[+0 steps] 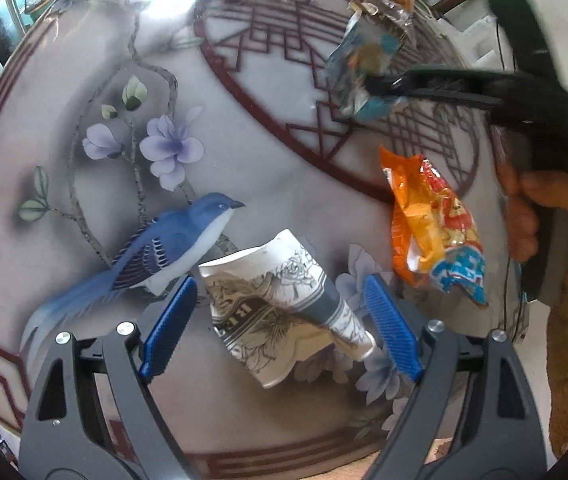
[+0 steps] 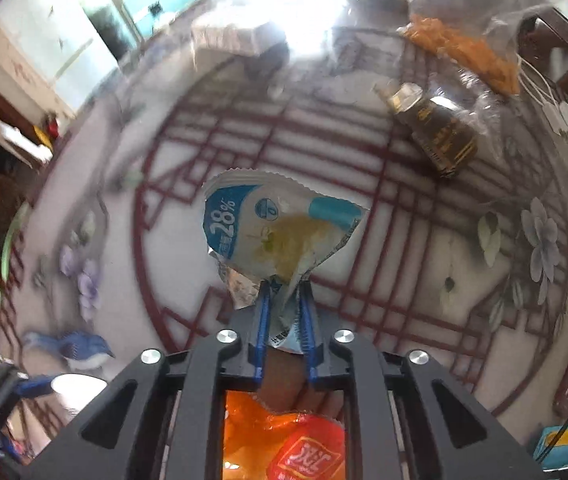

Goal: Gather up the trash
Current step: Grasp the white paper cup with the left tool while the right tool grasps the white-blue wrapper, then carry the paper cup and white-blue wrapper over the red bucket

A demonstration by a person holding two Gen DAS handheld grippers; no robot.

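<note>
Left wrist view, from the left: the left gripper (image 1: 280,316) hangs released, its blue pads either side of the crushed paper cup (image 1: 284,312) lying on the near table (image 1: 64,60), likely lined up for a pinch; right of it lies an orange snack bag (image 1: 435,224); farther right, the right gripper (image 2: 284,320) is clenched on a blue-white wrapper (image 2: 280,232), held clear of the tabletop; no bin shows.

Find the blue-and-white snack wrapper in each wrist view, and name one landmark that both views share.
Left wrist view: blue-and-white wrapper upper right, pinched by the right gripper above the table.
Right wrist view: wrapper at centre, rising from the closed fingers.
Shared landmark: the painted blue bird on the tabletop.
</note>
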